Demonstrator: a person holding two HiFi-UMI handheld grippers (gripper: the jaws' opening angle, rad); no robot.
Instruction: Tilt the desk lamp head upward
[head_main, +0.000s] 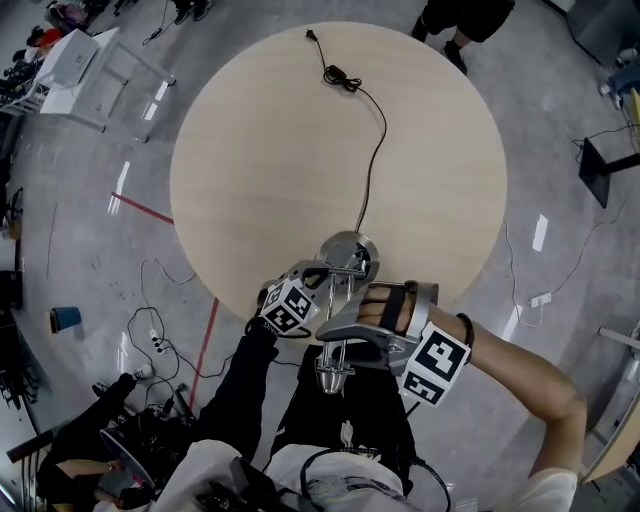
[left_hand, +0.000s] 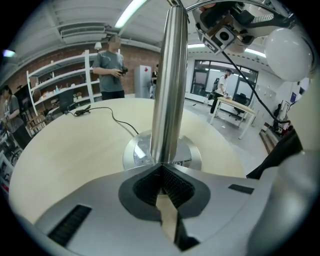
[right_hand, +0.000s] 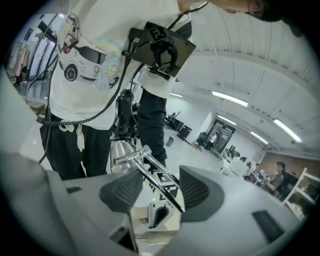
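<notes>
Up close, right gripper (right_hand: 160, 191) fingers spread around the lamp's thin arm (right_hand: 156, 185); left gripper (left_hand: 162, 182) fingers clamp the upright pole (left_hand: 170, 75) (base (left_hand: 189, 155) on the desk (left_hand: 75, 150)).

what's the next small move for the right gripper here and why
Probably close the right gripper on the thin lamp arm: its jaws stand apart around it, while the left gripper is shut on the post, bracing it for the tilt.
</notes>
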